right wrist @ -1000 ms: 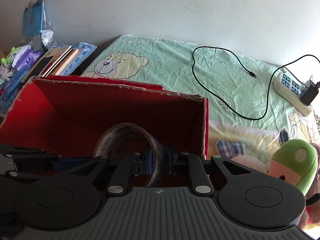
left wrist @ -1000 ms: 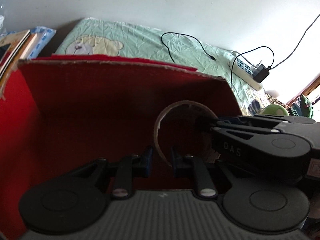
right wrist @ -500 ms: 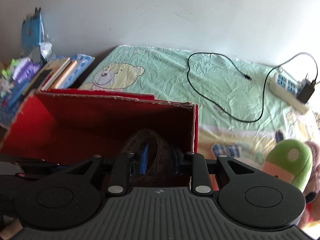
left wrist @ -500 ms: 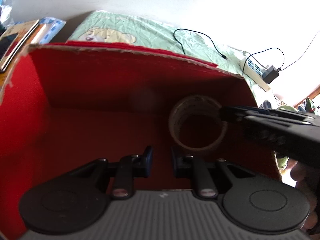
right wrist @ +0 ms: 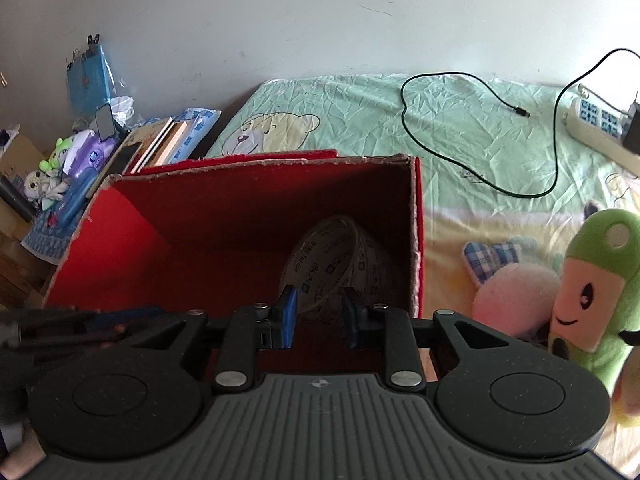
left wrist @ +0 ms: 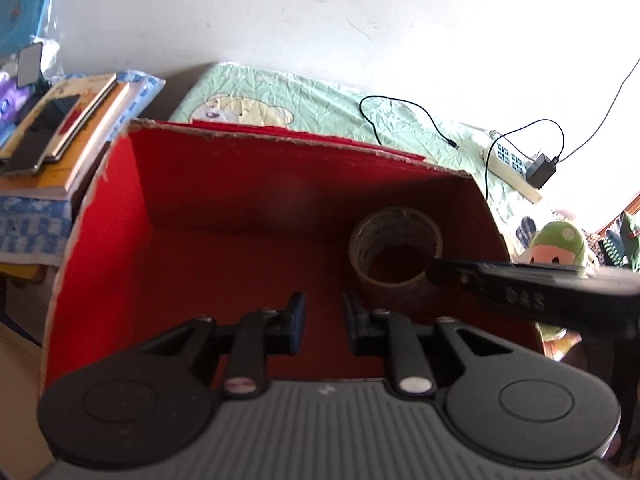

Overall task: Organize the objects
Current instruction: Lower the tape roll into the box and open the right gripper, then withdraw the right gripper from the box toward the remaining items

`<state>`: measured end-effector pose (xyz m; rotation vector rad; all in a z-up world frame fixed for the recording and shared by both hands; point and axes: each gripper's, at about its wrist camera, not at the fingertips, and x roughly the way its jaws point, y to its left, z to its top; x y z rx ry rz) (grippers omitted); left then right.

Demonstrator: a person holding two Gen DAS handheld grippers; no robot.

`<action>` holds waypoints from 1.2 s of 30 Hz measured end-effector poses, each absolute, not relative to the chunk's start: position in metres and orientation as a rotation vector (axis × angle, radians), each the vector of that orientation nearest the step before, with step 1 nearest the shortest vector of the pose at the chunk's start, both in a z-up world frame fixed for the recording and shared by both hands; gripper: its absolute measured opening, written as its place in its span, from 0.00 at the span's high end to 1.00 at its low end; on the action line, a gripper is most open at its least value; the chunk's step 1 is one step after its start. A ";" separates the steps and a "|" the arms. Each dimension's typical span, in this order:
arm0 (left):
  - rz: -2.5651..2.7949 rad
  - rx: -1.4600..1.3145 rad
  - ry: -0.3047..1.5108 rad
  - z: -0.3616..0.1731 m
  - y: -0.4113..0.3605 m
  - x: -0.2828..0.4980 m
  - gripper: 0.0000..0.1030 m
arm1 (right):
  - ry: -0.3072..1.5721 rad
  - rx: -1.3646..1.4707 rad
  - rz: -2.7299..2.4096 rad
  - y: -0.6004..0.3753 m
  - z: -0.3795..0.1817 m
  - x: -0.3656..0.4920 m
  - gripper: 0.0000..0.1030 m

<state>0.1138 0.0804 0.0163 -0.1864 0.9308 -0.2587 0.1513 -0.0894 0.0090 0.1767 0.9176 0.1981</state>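
Inside the red box [left wrist: 248,208], near its right wall, we find the tape roll [left wrist: 394,252] flat, light and rigid, best pinched across its band; right gripper [right wrist: 318,316] fingers apart around it, left gripper [left wrist: 322,320] fingers nearly together, empty.

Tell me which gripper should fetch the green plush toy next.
Right. The green plush toy lies just beyond the right wall of the red box, on the right gripper's side. It must first lift clear of the tape roll. The left gripper, empty, sits farther across.
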 end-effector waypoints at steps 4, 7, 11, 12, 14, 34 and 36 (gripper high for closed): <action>-0.248 -0.170 0.940 0.018 0.083 0.106 0.81 | 0.934 0.126 0.147 -0.076 0.008 0.161 0.68; -0.244 -0.169 0.940 0.018 0.084 0.101 0.81 | 0.961 0.199 0.182 -0.081 0.011 0.163 0.61; -0.238 -0.171 0.930 0.017 0.082 0.100 0.79 | 1.015 0.364 0.260 -0.097 0.010 0.167 0.69; -0.237 -0.173 0.929 0.017 0.082 0.100 0.79 | 1.010 0.335 0.218 -0.098 0.010 0.166 0.76; -0.233 -0.172 0.930 0.015 0.082 0.099 0.78 | 0.976 0.249 0.173 -0.094 0.012 0.161 0.81; -0.123 0.023 0.892 0.028 0.063 0.072 0.56 | 0.783 0.210 0.122 -0.101 0.019 0.088 0.76; -0.108 0.048 0.884 0.030 0.061 0.068 0.52 | 0.755 0.217 0.116 -0.101 0.020 0.081 0.76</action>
